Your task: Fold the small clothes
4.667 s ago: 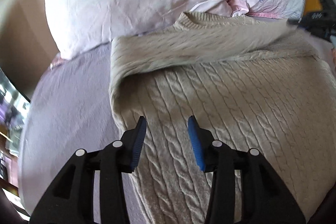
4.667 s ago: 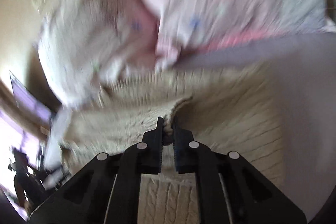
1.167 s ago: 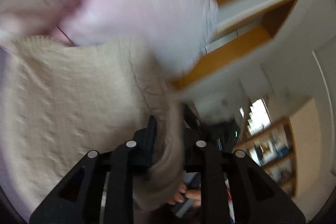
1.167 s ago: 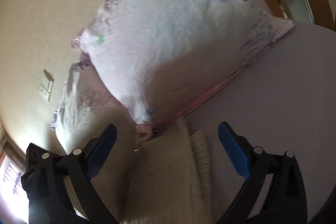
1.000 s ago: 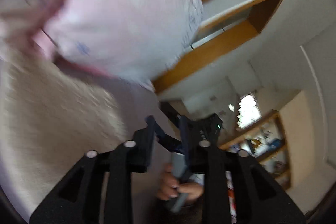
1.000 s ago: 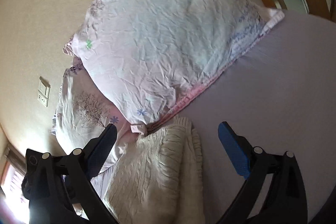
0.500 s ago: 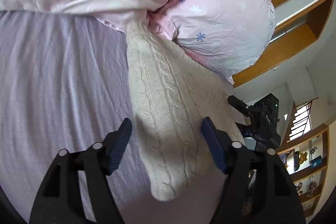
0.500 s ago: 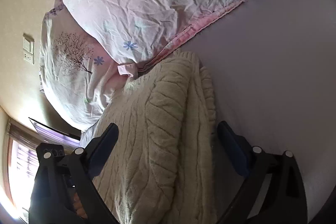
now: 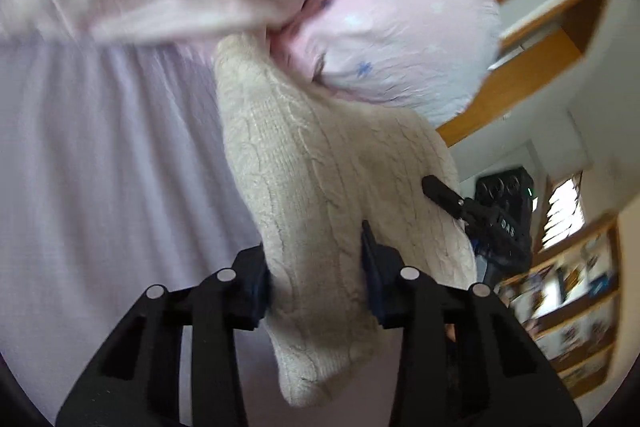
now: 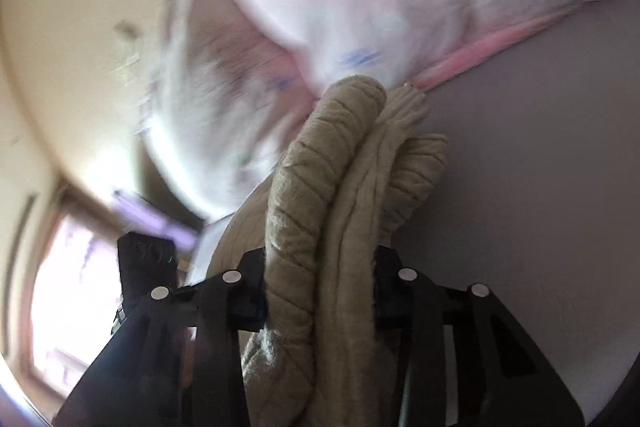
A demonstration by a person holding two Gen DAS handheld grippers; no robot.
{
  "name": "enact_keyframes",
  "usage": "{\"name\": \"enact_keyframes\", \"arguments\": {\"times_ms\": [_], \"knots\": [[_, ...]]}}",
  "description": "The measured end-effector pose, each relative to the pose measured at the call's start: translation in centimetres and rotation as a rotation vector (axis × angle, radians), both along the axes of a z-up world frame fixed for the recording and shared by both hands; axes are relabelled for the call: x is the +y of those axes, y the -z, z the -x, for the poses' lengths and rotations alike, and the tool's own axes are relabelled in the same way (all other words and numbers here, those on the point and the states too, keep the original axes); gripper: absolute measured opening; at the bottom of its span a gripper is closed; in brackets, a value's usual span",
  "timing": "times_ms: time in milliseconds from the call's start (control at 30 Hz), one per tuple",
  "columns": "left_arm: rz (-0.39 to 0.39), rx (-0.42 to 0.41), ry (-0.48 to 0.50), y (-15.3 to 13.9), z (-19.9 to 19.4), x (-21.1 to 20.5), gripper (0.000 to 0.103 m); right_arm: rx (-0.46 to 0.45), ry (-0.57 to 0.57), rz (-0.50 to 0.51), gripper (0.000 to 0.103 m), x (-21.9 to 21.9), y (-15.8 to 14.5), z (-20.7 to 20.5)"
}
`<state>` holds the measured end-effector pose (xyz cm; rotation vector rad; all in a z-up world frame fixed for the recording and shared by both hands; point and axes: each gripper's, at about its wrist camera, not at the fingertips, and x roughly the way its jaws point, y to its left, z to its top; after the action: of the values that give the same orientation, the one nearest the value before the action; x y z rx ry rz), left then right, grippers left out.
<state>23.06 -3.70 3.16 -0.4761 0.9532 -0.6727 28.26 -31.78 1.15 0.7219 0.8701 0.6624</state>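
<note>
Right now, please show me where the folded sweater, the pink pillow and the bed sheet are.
folded sweater (image 9: 320, 187), left wrist view, cable-knit top face.
pink pillow (image 9: 400, 27), left wrist view, its bulging front.
bed sheet (image 9: 112, 155), left wrist view, bare lilac area.

a lavender bed sheet (image 9: 100, 155) stretches below 2 pale pink pillows (image 9: 400, 39) printed with small flowers, which lean against a cream wall (image 10: 60, 39) carrying a blurred switch plate (image 10: 128, 47). daylight pours through a window (image 10: 68, 287) with a brownish frame on one side of the room, while on the other a wooden headboard frame (image 9: 532, 55) in orange-brown borders a recessed opening beside a white wall (image 9: 600, 99). farther back, wooden shelves (image 9: 572, 311) packed with blurred items stand near a second bright window (image 9: 564, 207).
</note>
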Motion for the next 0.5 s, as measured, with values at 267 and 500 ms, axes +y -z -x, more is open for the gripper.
{"name": "enact_keyframes", "arguments": {"times_ms": [267,500], "knots": [[-0.194,-0.08,-0.175,-0.5,5.0,8.3,0.042,0.047,-0.096,0.217,0.055,6.5,0.2,0.3],[-0.134,-0.215,-0.214,-3.3,7.6,9.3,0.051,0.001,-0.049,0.211,0.055,6.3,-2.3,5.1]]}}
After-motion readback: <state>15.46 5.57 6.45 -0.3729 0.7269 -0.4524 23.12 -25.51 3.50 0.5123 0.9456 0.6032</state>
